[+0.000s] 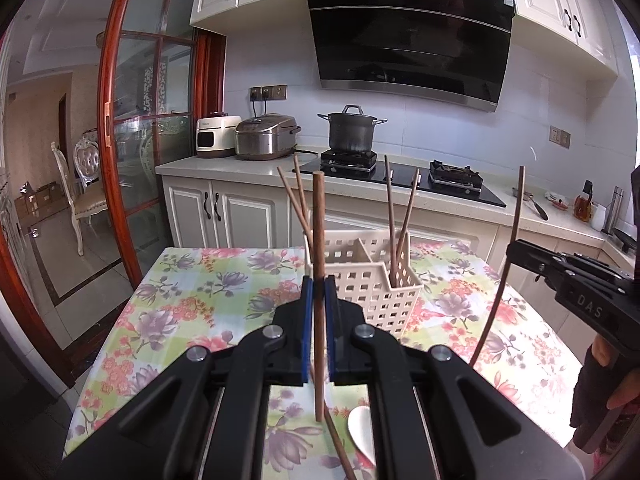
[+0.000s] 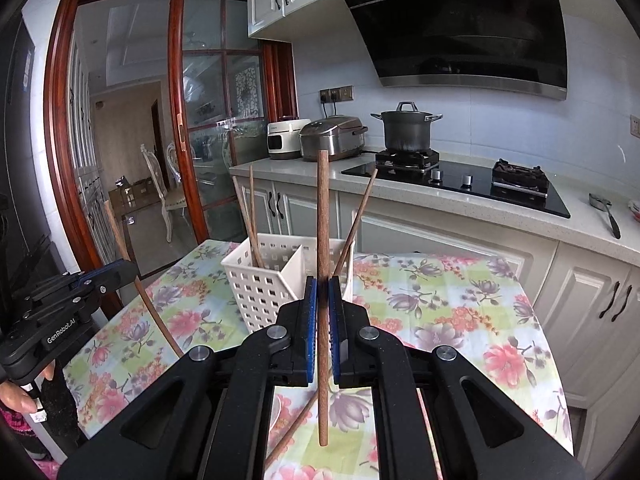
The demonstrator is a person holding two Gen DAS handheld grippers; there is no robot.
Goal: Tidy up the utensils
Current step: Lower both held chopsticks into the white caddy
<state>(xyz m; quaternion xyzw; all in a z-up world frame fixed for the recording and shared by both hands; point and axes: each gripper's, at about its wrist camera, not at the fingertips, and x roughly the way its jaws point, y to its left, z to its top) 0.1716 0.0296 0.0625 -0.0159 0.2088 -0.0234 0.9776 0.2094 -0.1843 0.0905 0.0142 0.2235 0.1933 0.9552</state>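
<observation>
Nearest the lens, the left claw (image 1: pixel 319 292) is clamped on a brown wooden chopstick (image 1: pixel 318 248), which stands nearly upright between the blue pads (image 1: pixel 307 300) with its lower end hanging free above the surface (image 1: pixel 192 280). In the right wrist view we see the same arrangement: the right claw (image 2: pixel 323 296) grips a second wooden chopstick (image 2: pixel 322 240), held close to vertical, its tip clear of the floral cloth. Each claw also appears in the other camera, the right one (image 1: pixel 520 250) at the right edge of the left view with its stick bowed by the lens, the left one (image 2: pixel 120 272) at the left edge of the right view. Just beyond both claws stands the white perforated utensil basket (image 1: pixel 376 280), divided by a partition into compartments. We count two chopsticks (image 1: pixel 298 196) leaning in its left compartment and two more (image 1: pixel 400 216) in its right compartment. Another loose chopstick (image 1: pixel 340 448) lies on the cloth beneath the left claw, beside a pale spoon (image 1: pixel 360 432) that is partly hidden by the claw body. Behind the surface runs a kitchen counter (image 1: pixel 224 164) carrying a white appliance (image 1: pixel 214 136), a steel rice cooker (image 1: pixel 266 138) and a lidded grey pot (image 1: pixel 352 130) on a gas hob (image 1: pixel 400 176), under a black range hood (image 1: pixel 408 32). To the left is a red-framed glass door (image 1: pixel 148 128).
</observation>
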